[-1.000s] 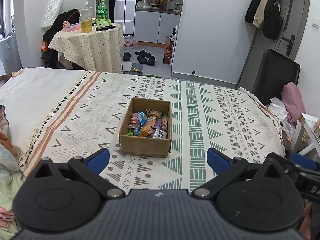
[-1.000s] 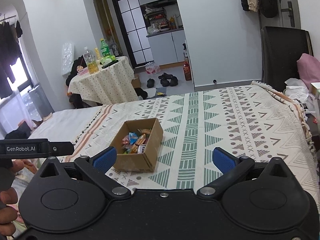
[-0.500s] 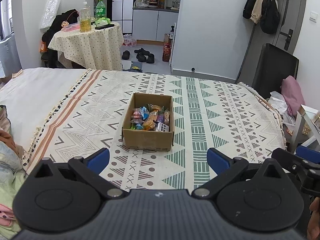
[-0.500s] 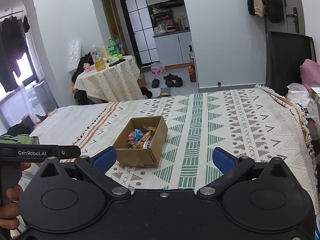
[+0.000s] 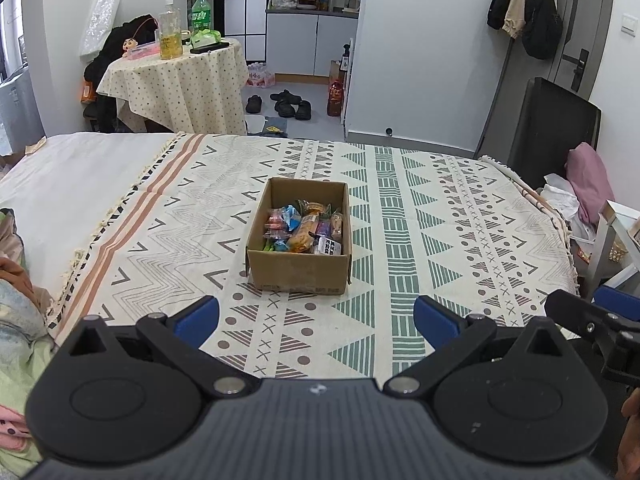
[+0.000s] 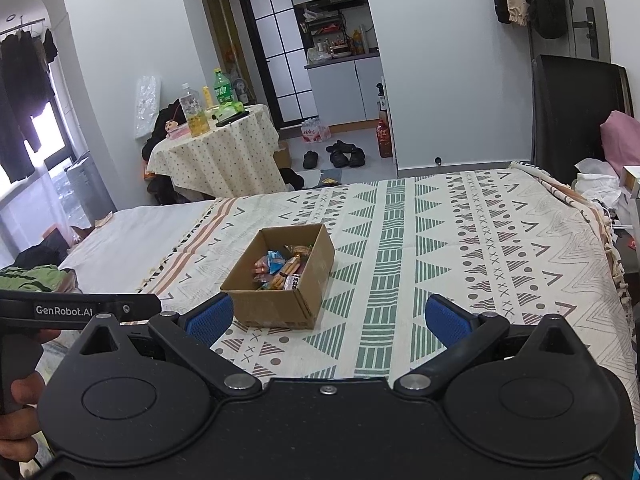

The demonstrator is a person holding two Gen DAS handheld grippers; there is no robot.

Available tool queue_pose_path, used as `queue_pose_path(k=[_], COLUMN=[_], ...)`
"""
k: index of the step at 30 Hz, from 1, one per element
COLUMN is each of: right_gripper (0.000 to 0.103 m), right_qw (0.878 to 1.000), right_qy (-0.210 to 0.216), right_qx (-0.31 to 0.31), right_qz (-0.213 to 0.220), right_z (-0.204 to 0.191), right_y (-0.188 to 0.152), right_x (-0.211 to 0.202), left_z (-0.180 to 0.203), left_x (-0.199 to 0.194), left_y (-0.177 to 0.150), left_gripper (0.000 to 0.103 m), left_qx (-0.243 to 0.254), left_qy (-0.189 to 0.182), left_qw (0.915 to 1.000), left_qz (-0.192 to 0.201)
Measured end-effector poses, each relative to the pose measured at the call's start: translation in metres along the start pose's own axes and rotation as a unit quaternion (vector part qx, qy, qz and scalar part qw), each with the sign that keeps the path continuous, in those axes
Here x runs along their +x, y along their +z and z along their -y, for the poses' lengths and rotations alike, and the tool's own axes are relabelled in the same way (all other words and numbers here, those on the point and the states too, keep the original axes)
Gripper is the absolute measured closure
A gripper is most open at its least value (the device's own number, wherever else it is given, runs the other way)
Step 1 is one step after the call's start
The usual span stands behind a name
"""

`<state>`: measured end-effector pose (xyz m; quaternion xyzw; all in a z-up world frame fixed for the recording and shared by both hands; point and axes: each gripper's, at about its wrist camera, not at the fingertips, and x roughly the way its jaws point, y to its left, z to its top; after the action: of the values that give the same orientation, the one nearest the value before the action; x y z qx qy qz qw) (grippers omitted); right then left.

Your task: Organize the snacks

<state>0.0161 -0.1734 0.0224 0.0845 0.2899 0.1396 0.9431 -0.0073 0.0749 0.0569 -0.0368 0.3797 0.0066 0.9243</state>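
A small open cardboard box [image 5: 298, 276] [image 6: 276, 304] sits in the middle of the patterned bedspread. Several wrapped snacks [image 5: 304, 230] [image 6: 282, 268] lie piled inside it. My left gripper [image 5: 316, 320] hangs open above the near part of the bed, short of the box, with nothing between its blue pads. In the right wrist view my right gripper [image 6: 328, 316] is also open and empty, held back from the box, which lies ahead and to its left. The right gripper's edge shows at the right of the left wrist view.
The patterned bedspread [image 5: 440, 240] covers the bed, with bare white sheet [image 5: 72, 184] at the left. Crumpled clothes [image 5: 16, 320] lie at the near left. A round table with bottles [image 5: 176, 76] stands beyond the bed. A black chair [image 5: 556, 128] and pink cloth sit at the right.
Both grippers have pulled back and risen a little, so the box looks smaller and farther off. The jaws stay open; the box and snacks have not moved.
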Motion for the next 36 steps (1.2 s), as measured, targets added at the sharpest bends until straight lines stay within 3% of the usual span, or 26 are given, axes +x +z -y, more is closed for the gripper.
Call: queue_pose_path(k=[36], right_gripper=[0.0], right_qw=[1.0], right_qy=[0.001], right_qx=[-0.002], right_qz=[-0.002], right_z=[-0.0021], right_y=[0.0039], right_x=[0.0005], left_z=[0.0006], left_x=[-0.0001], left_y=[-0.0024], left_gripper=[0.0], left_qx=[-0.001], left_qy=[-0.003], left_qw=[1.0], left_qz=[-0.003])
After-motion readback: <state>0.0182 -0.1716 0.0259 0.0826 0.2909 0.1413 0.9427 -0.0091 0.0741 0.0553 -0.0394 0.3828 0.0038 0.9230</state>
